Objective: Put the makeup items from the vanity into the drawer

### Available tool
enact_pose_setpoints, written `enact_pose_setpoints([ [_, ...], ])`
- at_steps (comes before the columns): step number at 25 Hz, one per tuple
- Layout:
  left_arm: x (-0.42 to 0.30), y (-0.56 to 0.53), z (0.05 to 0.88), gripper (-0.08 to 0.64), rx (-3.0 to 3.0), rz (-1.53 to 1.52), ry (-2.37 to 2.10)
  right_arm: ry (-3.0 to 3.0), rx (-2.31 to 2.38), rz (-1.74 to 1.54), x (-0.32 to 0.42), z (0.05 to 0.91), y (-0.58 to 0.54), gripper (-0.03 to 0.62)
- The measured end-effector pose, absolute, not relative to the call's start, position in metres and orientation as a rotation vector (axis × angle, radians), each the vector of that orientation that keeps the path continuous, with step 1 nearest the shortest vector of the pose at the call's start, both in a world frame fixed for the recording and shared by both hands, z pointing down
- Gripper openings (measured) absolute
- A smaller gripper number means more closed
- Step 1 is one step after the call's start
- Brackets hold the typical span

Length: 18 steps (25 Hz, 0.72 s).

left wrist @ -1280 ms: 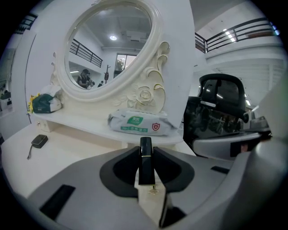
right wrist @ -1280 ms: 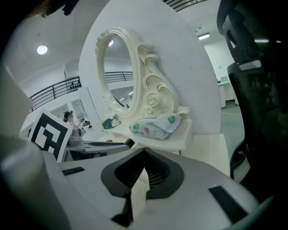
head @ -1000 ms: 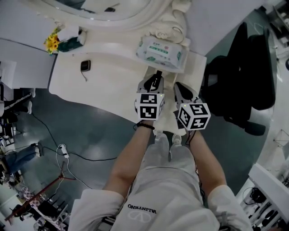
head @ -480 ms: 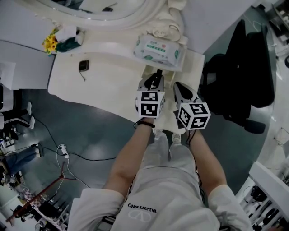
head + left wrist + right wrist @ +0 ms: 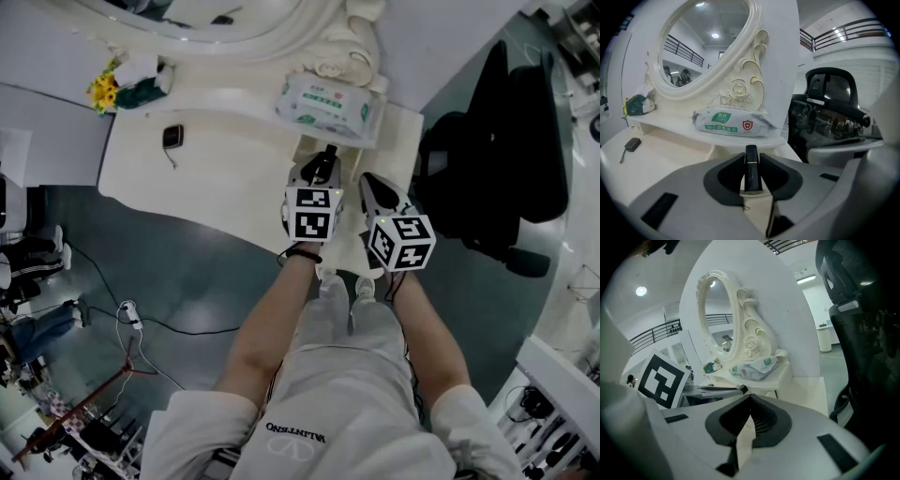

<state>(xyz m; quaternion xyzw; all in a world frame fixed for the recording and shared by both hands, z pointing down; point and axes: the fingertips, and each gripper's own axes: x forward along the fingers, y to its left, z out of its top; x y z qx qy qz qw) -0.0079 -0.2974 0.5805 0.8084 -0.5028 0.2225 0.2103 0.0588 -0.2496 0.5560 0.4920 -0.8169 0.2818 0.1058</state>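
A black lipstick tube [image 5: 752, 168] with a thin gold band stands upright between the pads of my left gripper [image 5: 752, 164], which is shut on it. In the head view the left gripper [image 5: 324, 165] holds the lipstick [image 5: 329, 153] over the right part of the cream vanity top [image 5: 225, 173]. My right gripper [image 5: 373, 186] hovers just to the right of it, near the vanity's front edge. In the right gripper view its jaws [image 5: 750, 400] meet at the tips with nothing between them.
A pack of wet wipes [image 5: 328, 105] lies on the raised shelf under the ornate mirror [image 5: 708, 42]. Far left are a tissue holder with yellow flowers [image 5: 131, 82] and a small black device [image 5: 172, 137]. A black office chair [image 5: 506, 159] stands right of the vanity.
Both grippers keep their places and the lipstick stays gripped. Only the head camera has shifted slightly.
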Motion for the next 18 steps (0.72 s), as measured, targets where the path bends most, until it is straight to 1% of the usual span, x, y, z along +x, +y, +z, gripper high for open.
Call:
enact_pose_setpoints([
  [18, -0.003, -0.298, 0.591, 0.106, 2.253, 0.653, -1.395, -2.397, 1.462, 0.838, 0.065, 0.559, -0.240, 0.012],
])
